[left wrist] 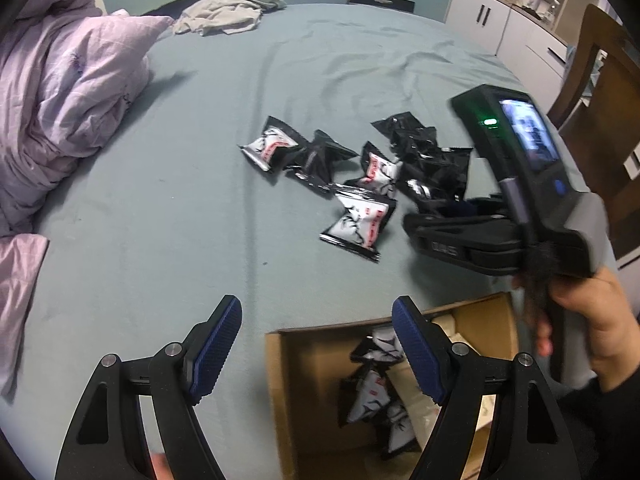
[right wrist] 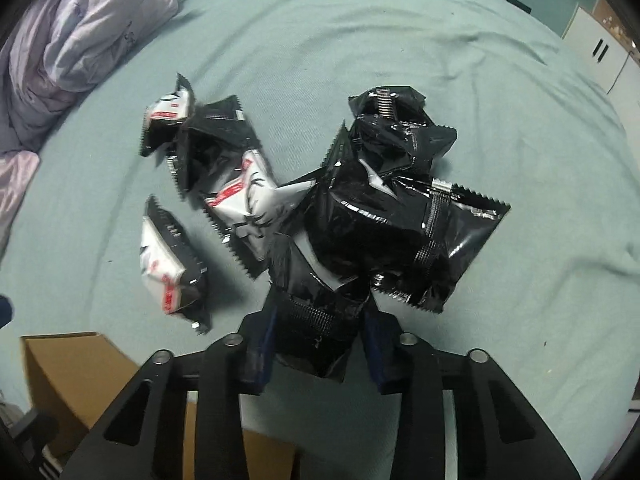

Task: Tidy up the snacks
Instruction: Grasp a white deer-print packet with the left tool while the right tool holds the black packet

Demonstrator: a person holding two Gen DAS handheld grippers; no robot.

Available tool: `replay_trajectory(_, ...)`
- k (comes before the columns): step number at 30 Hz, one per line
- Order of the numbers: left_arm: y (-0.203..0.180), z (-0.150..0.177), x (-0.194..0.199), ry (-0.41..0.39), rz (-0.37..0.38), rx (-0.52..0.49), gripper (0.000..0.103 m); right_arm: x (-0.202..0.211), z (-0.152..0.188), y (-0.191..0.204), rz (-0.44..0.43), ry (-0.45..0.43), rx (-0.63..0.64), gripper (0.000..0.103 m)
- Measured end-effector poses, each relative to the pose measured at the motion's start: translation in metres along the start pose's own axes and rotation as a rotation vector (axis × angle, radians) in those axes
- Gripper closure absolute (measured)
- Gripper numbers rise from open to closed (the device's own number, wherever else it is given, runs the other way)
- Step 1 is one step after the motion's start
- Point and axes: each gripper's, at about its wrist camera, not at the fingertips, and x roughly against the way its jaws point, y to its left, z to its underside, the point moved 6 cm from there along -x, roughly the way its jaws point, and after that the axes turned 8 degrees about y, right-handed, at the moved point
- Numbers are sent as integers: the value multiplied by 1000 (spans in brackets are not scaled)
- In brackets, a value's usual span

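— Where do things stand?

— My right hand-held gripper (right wrist: 318, 344) is clenched on a black snack packet (right wrist: 316, 320), pinching it by its lower end at the near edge of the pile. My left hand-held gripper (left wrist: 316, 344) is released, its pads wide apart and holding nothing, hovering over the bed (left wrist: 160, 200) just beside the cardboard box (left wrist: 304, 360).

— And the rest of the snacks?

— The loose packets (left wrist: 360, 184) lie in a heap on the blue sheet, some black side up, some showing white and red. A few packets in the box (left wrist: 374, 396) are already stowed; the box sits at the near edge of the bed, below and to the left of my right hand.

— What makes this carry go well?

— I judge the grip sits on the crimped end only, so the pouch may swing or slip. I'd lift straight up first, because neighbouring packets overlap mine and could drag along. Then I'd swing across to the box and let go low inside it, not from above, so it doesn't bounce off the flap.

— Anything for the left?

— Keep it clear of the opening, or steady the box wall if it shifts on the soft sheet.
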Motion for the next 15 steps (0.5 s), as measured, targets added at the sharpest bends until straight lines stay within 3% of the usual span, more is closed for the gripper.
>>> replay_trajectory(7, 13, 4, 7, 3, -27, 39, 25, 67, 21, -3, -97, -122, -56, 71)
replay_trajectory(15, -10, -19, 1, 67, 25, -10, 20, 156, 102, -40, -205, -323, -219, 71)
